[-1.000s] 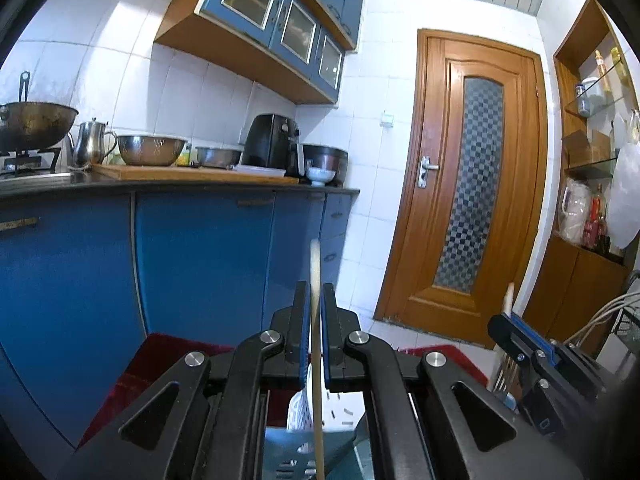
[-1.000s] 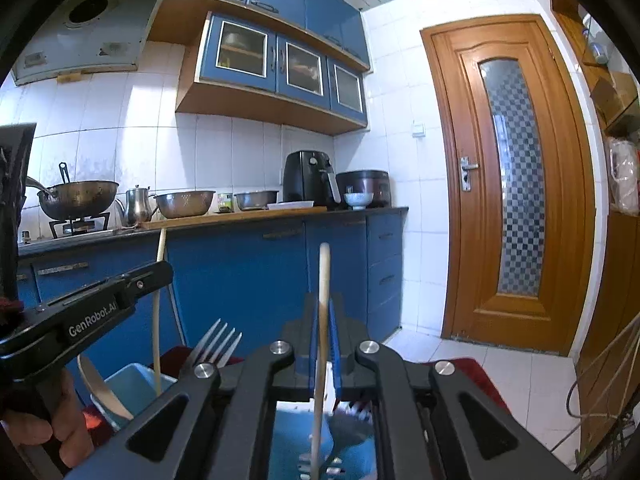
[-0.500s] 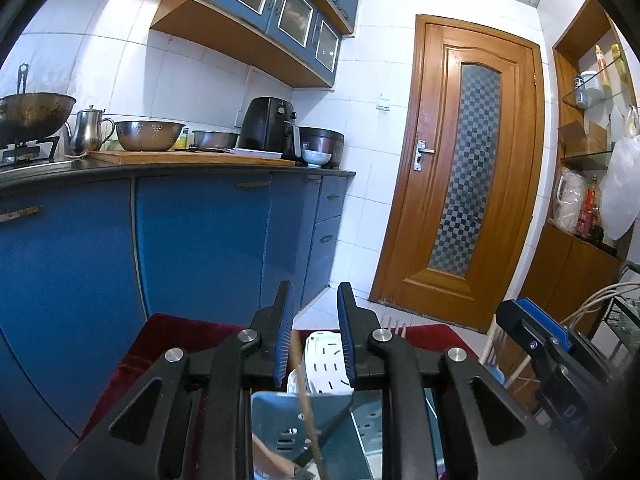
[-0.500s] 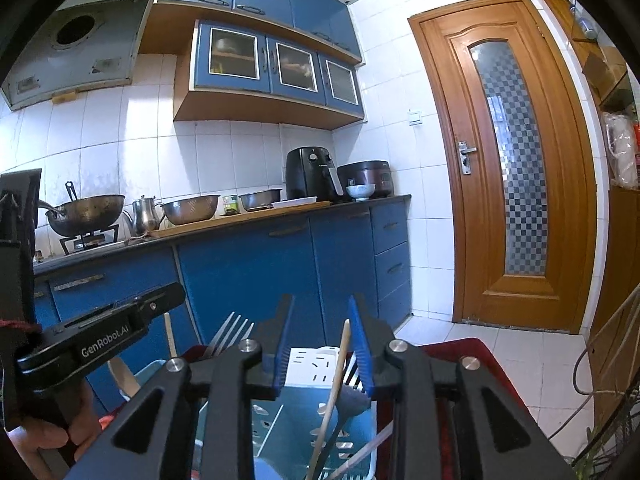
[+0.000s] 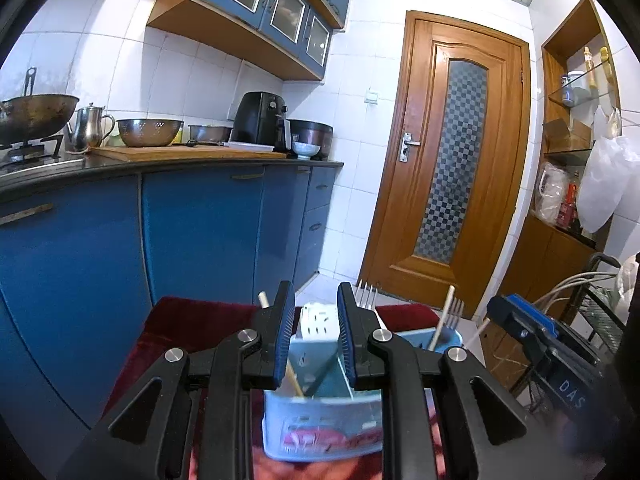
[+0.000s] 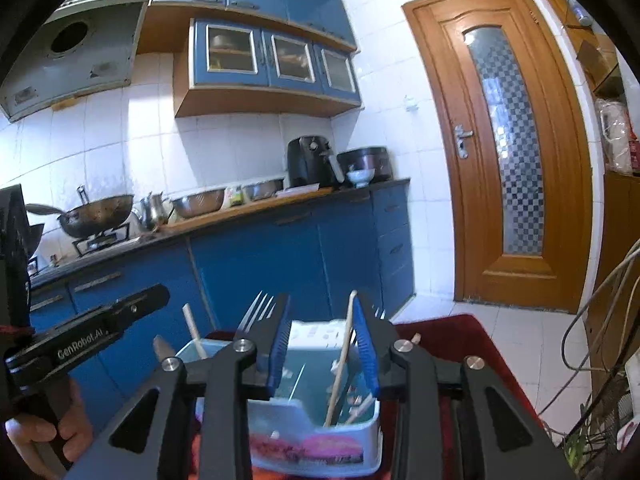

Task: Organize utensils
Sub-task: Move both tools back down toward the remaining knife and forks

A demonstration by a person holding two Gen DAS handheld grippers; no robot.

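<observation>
A light blue utensil holder (image 5: 320, 428) (image 6: 316, 436) with a white slotted insert (image 5: 320, 316) stands on a red cloth. It holds forks (image 6: 256, 312) and wooden chopsticks (image 6: 344, 352) (image 5: 294, 384). My left gripper (image 5: 316, 320) hovers just behind and above the holder, open, nothing between its blue pads; one chopstick tip (image 5: 262, 298) shows left of its left finger. My right gripper (image 6: 322, 336) is over the holder with its jaws opening. A chopstick leans in the gap close to the right pad, resting in the holder, not pressed.
Blue kitchen cabinets (image 5: 200, 232) and a counter with pots stand beyond the cloth. A wooden door (image 5: 452, 168) is at the back right. Cables and a wire rack (image 6: 600, 352) lie to the right. A hand (image 6: 36, 432) holds the left gripper's handle.
Both grippers were shut on upright chopsticks a second ago. They have opened, the chopsticks have dropped into the holder, and both grippers have drawn back and slightly up.
</observation>
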